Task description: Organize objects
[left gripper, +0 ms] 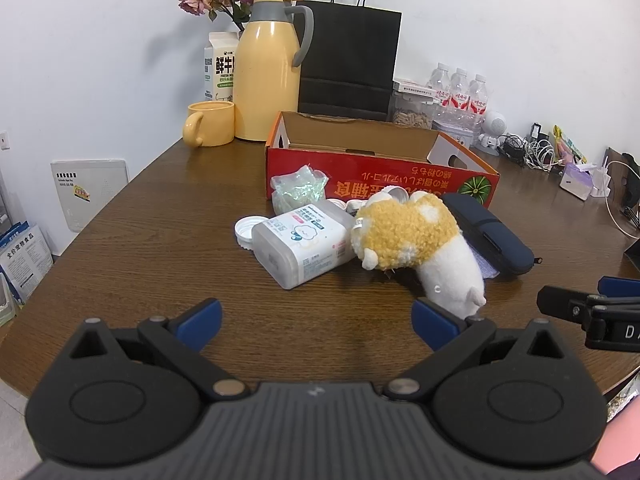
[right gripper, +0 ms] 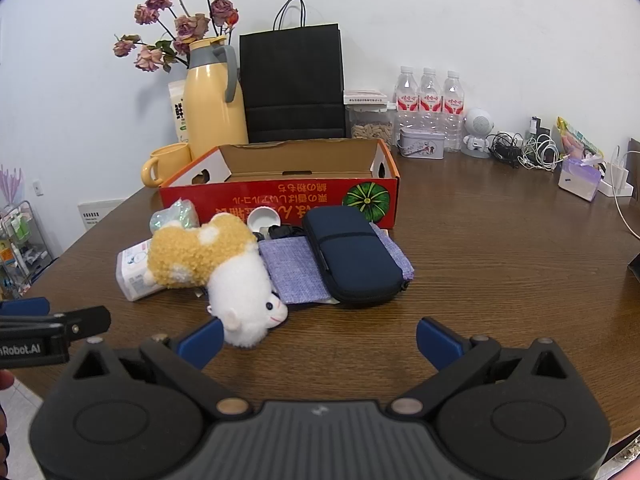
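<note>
The plush sheep (right gripper: 224, 268) lies on its side in the middle of the wooden surface (right gripper: 500, 248), its white head toward the near edge, and we hold both claws just short of it. Our left claw (left gripper: 316, 320) is spread wide with nothing between its blue pads, the right pad close to the sheep's head. Our right claw (right gripper: 320, 340) is likewise wide and empty, its left pad beside that head. The sheep's yellow body leans on a clear plastic wipes box (left gripper: 304, 246). On its other side a navy zip case (right gripper: 352, 256) rests on a purple cloth pouch (right gripper: 292, 272). Behind these, toward the far edge, stands an open red cardboard box (right gripper: 280, 196).
</note>
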Available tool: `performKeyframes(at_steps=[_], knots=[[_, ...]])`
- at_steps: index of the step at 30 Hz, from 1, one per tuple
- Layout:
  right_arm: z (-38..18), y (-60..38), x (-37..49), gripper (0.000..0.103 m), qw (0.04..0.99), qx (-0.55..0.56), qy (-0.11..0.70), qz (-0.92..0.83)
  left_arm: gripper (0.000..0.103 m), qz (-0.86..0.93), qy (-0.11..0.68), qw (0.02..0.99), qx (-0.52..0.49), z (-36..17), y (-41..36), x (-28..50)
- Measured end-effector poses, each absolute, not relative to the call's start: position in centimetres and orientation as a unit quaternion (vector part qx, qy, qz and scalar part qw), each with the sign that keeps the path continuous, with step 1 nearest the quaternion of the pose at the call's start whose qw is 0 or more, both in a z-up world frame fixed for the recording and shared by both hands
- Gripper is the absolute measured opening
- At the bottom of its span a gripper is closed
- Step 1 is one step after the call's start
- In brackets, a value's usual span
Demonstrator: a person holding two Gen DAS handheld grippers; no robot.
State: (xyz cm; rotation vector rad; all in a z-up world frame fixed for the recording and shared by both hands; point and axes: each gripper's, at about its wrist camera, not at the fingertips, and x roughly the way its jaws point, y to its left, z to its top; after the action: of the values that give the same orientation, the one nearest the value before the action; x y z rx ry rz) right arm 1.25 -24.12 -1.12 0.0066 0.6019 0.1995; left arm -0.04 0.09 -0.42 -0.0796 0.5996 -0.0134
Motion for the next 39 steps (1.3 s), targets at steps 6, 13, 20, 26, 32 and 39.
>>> performKeyframes(at_steps=[6, 13, 20, 26, 32, 39], knots=[[-1.1, -24.1, 1.3, 0.103, 0.95, 0.003, 0.296, 0.098, 0.103, -0.006, 0.295, 0.955, -0.039, -0.5, 0.1, 0.0], [-1.3, -24.2, 1.3, 0.102, 0.95, 0.003, 0.296, 0.097, 0.103, -0.007, 0.294, 0.955, -0.039, -0.4, 0.0, 0.0], [-1.2, -24.2, 1.3, 0.102, 0.95, 0.002, 0.296, 0.097, 0.103, -0.007, 0.294, 0.955, -0.039, -0.3, 0.0, 0.0], [-1.3, -24.2, 1.4, 0.102, 0.95, 0.002, 0.296, 0.097, 0.103, -0.008, 0.294, 0.955, -0.038, -0.4, 0.0, 0.1], [-1.4, -24.3, 1.6, 0.102, 0.95, 0.0, 0.296, 0.097, 0.103, -0.007, 0.295, 0.955, -0.038, -0.4, 0.0, 0.5], [-1.6, -24.5, 2.9, 0.101, 0.951, -0.008, 0.295, 0.095, 0.103, 0.003, 0.298, 0.954, -0.035, -0.9, 0.4, 2.2]])
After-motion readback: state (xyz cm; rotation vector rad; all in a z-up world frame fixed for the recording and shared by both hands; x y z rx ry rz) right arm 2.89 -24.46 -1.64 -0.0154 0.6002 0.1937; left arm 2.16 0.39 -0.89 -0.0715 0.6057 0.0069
